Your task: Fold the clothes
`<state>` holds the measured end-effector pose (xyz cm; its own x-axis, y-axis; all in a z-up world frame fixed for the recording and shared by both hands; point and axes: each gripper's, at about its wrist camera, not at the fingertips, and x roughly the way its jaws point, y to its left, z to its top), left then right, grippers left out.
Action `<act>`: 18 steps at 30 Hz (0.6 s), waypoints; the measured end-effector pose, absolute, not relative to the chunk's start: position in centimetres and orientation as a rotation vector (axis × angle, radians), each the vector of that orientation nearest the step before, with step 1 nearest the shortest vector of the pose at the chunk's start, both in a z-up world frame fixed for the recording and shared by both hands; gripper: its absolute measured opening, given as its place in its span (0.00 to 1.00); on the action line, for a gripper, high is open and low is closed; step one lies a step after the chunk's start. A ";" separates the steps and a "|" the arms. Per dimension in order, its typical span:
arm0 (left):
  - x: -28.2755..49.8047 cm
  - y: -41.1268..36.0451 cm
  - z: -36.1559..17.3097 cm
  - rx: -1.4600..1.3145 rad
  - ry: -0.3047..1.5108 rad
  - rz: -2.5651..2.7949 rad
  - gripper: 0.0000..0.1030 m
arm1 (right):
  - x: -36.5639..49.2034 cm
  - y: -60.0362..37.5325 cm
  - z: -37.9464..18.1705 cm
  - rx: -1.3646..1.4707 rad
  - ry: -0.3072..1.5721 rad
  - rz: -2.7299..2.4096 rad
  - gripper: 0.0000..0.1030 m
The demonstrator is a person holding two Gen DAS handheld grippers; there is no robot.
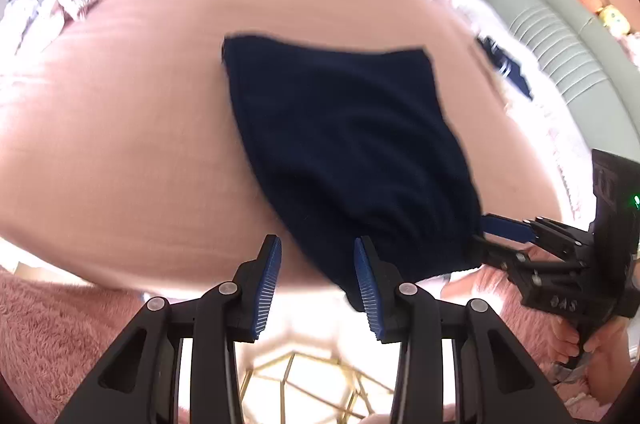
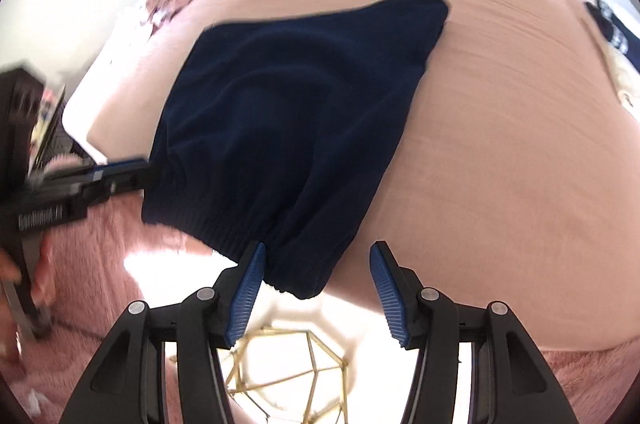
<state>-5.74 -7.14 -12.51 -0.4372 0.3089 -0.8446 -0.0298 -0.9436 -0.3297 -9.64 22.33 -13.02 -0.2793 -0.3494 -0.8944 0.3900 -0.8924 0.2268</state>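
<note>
Dark navy garment (image 1: 344,152) spread across pink bedcover (image 1: 120,144); left gripper (image 1: 318,284) released near its six-o'clock hem, right gripper (image 2: 316,292) unclenched, waistband corner between jaws.

One dark navy garment (image 1: 344,152) lies on one pink bed (image 1: 120,144). Two grippers are at the garment's gathered hem: the left gripper (image 1: 318,288) and the right gripper (image 2: 316,294). One gold wire frame (image 2: 288,376) sits below that hem.
</note>
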 end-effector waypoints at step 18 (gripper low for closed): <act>-5.3 -7.0 -15.5 -1.680 -0.675 2.316 0.47 | -6.8 25.0 -13.7 1.559 -0.106 -2.139 0.44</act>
<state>-5.30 -6.99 -15.54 -0.3330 0.4179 -0.8453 0.1018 -0.8753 -0.4728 -6.78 24.96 -13.73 -0.2296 -0.4263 -0.8749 0.3373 -0.8781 0.3393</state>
